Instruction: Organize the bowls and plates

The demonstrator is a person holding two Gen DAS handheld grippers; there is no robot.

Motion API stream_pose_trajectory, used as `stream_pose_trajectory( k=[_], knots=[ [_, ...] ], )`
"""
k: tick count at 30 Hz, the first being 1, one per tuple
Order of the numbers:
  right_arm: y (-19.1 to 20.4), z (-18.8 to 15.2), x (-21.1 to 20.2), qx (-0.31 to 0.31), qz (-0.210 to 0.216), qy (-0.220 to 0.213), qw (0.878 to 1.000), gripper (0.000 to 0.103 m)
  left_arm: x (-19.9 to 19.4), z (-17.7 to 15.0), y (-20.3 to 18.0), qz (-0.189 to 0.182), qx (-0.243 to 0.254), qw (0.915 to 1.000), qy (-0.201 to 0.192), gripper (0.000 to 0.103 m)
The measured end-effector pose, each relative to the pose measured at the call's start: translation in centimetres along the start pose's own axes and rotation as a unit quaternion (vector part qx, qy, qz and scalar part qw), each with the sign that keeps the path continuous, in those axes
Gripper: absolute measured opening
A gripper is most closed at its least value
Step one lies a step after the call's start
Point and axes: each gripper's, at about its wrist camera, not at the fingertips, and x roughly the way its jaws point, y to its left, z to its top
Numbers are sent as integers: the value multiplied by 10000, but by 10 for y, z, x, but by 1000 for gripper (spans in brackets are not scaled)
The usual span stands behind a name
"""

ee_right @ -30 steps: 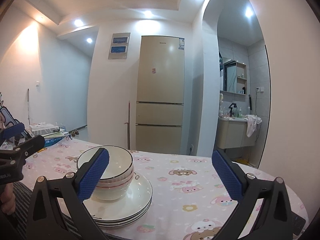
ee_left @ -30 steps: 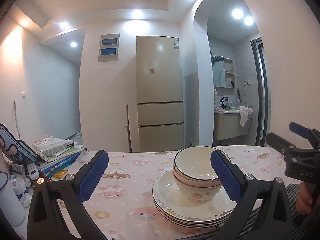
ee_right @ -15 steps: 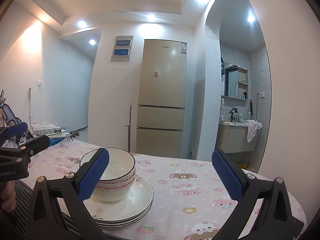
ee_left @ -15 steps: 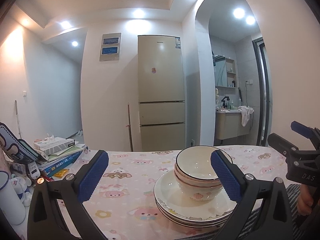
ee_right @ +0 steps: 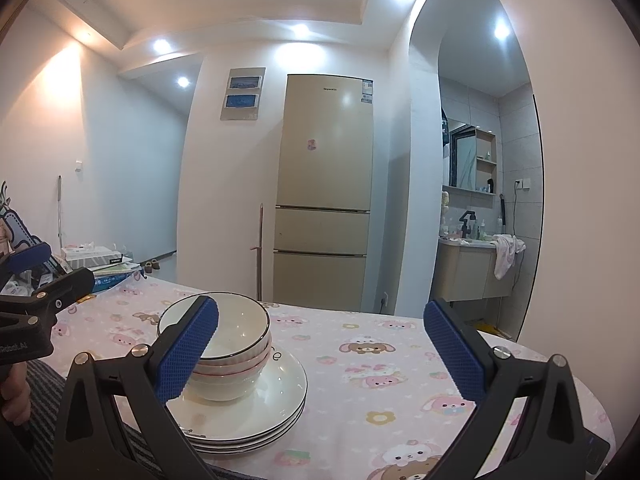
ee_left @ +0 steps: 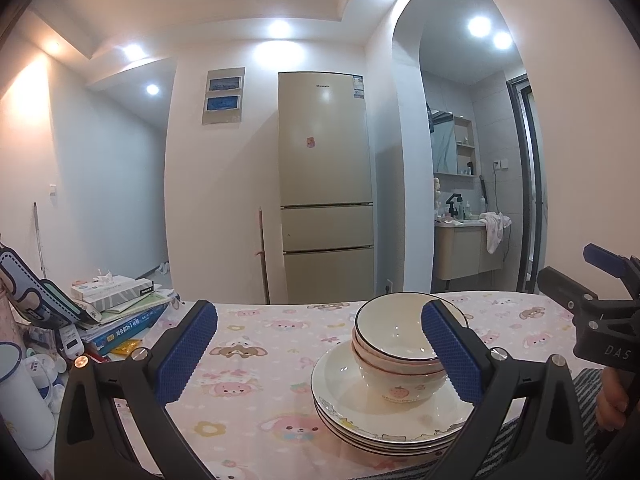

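Note:
A stack of white bowls (ee_left: 394, 344) (ee_right: 236, 344) sits nested on a stack of white plates (ee_left: 344, 404) (ee_right: 276, 400) near the front edge of a table with a pink cartoon cloth (ee_left: 260, 344) (ee_right: 400, 360). My left gripper (ee_left: 320, 350) is open, held above the cloth to the left of the dishes; its right finger overlaps the bowls in view. My right gripper (ee_right: 320, 350) is open too, with its left finger in front of the bowls. Nothing is held. Each gripper shows at the edge of the other's view: the right gripper (ee_left: 600, 300) and the left gripper (ee_right: 32, 292).
Books and a tissue box (ee_left: 116, 300) (ee_right: 100, 260) are piled at the table's left end, with a white cup (ee_left: 20, 400). A tall beige fridge (ee_left: 326, 184) stands behind the table. A striped sleeve and a hand (ee_left: 608, 400) are at the near edge.
Both views have shifted slightly, with the dishes drifting a little rightward in each. The dishes stay put and both grippers stay open.

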Motion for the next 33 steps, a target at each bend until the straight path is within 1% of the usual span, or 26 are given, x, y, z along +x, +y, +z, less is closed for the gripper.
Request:
stream_pose_trajectory(
  k=[5, 9, 14, 18, 23, 26, 33],
  knots=[
    [0, 0, 1, -29, 7, -3, 10000, 103, -1, 0, -3, 11, 47, 10000, -17, 103],
    [-2, 1, 3, 29, 28, 39, 10000, 103, 4, 0, -6, -142, 134, 9998, 78, 103],
    [-6, 1, 5, 93, 8, 51, 9999, 103, 4, -1, -11, -67, 248, 9996, 72, 103],
    [-4, 1, 3, 51, 12, 7, 10000, 103, 6, -2, -9, -68, 181, 9998, 100, 103],
    [-6, 1, 9, 97, 2, 130, 9999, 103, 1, -3, -6, -27, 106, 9999, 13, 103],
    [-8, 1, 6, 146, -14, 73, 9999, 103, 1, -4, -6, -17, 105, 9999, 18, 103],
    [-2, 0, 4, 18, -31, 43, 10000, 103, 0, -5, -5, -4, 96, 10000, 5, 103]
  ],
)
